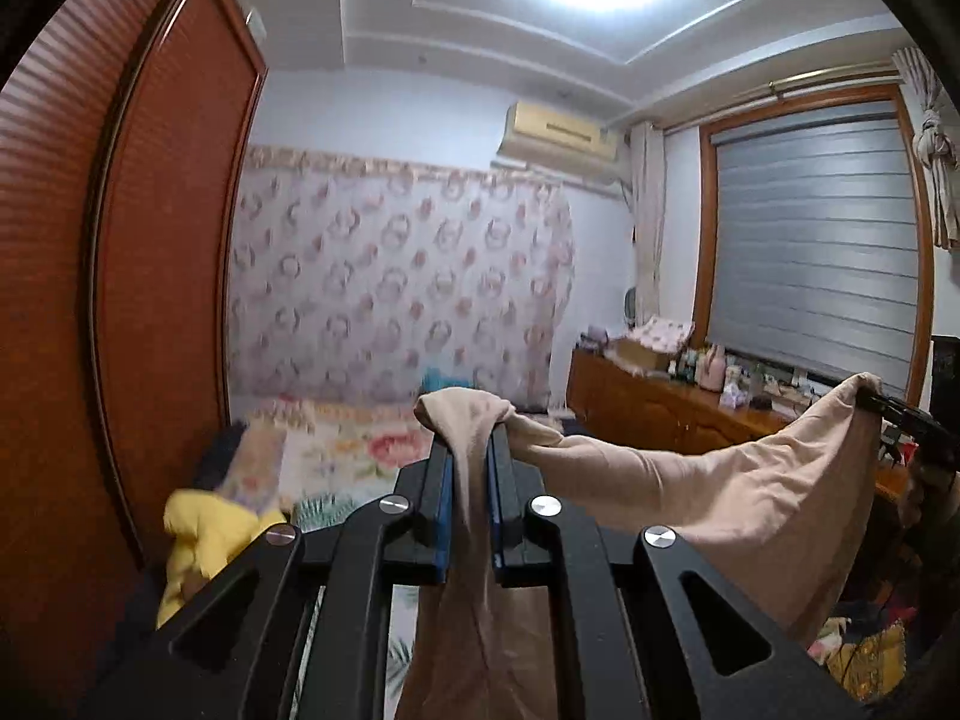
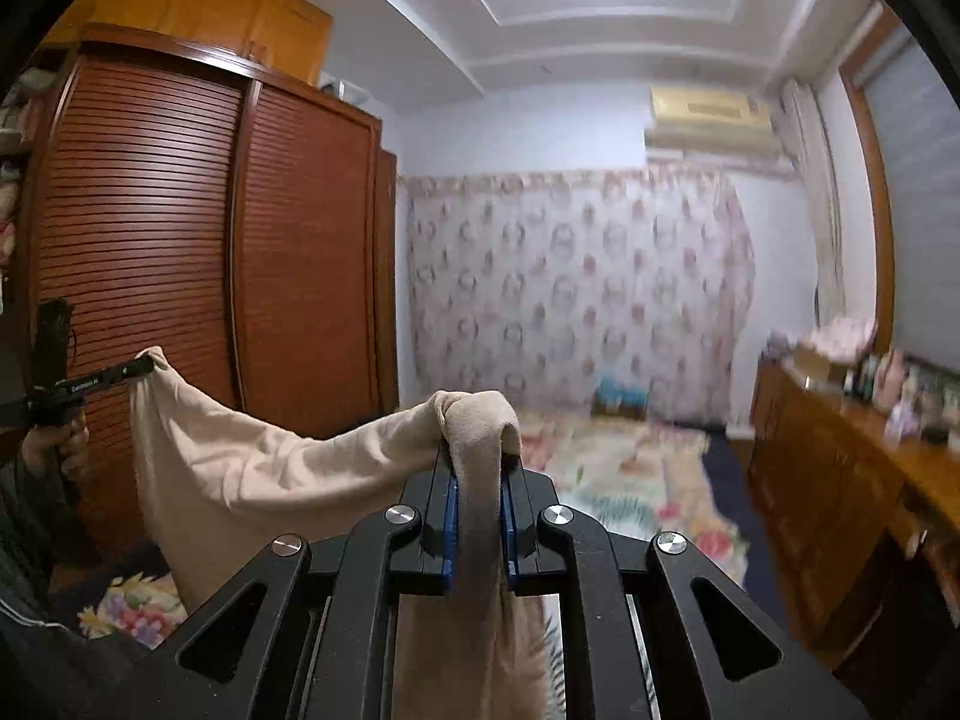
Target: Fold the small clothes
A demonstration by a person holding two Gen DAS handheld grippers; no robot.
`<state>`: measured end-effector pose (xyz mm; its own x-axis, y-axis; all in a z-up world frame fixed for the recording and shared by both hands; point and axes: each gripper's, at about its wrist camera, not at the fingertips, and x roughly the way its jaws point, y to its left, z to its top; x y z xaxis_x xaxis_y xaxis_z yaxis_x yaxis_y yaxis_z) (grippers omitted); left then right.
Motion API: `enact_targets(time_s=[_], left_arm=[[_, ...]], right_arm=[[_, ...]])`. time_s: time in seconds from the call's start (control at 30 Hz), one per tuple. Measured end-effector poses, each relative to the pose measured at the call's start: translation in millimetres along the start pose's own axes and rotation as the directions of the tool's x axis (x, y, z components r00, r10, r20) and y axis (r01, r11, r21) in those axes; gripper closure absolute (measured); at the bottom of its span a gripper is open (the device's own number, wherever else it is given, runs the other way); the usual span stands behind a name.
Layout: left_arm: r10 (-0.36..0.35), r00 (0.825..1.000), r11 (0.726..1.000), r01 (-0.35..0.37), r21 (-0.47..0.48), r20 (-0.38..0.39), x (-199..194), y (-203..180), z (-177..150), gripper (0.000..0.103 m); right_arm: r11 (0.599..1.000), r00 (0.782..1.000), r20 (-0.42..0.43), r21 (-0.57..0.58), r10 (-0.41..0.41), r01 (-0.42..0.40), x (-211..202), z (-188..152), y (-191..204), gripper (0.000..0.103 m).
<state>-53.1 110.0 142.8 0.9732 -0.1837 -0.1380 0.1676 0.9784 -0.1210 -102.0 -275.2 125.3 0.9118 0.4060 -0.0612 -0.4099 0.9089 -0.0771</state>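
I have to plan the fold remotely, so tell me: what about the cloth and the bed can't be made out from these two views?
- Beige garment: its lower part is hidden behind the left claw body, likewise behind the right claw; garment type unclear.
- Bedspread: motion-blurred in both views, landing spot unclear.
- Yellow item in the left wrist view: blurred, partly behind the claw.
- Dresser clutter: too small and blurred.

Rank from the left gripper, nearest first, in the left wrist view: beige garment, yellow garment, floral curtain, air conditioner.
1. beige garment: pinched in the left gripper jaws, sagging away to the right.
2. yellow garment: lower left, on the bed.
3. floral curtain and air conditioner: both on the far wall, too close to call.
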Motion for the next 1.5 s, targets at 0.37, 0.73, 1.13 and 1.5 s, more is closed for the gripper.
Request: enact_targets(time_s=[0.37,0.73,1.13,1.5], left_arm=[[0.048,0.994,0.997,-0.054,0.060,0.101,33.9,4.5,70.3,0.093],[0.193,0.978,0.974,-0.180,0.137,-0.083,216.8,69.0,48.9,0.086],[0.099,0.912,0.987,-0.038,0.156,-0.399,311.4,88.7,-75.5,0.024],[0.038,0.891,0.994,0.013,0.109,-0.453,232.7,72.7,-124.6,0.024]], right_arm=[[0.995,0.993,0.115,-0.095,-0.011,0.022,13.9,68.5,-11.2,0.092],[0.981,0.969,-0.179,-0.123,-0.171,0.150,258.4,44.5,-28.4,0.092],[0.977,0.801,-0.567,-0.029,-0.192,0.213,397.8,-118.3,-50.1,0.053],[0.990,0.802,-0.594,0.067,-0.064,0.128,338.1,-134.2,-93.4,0.053]])
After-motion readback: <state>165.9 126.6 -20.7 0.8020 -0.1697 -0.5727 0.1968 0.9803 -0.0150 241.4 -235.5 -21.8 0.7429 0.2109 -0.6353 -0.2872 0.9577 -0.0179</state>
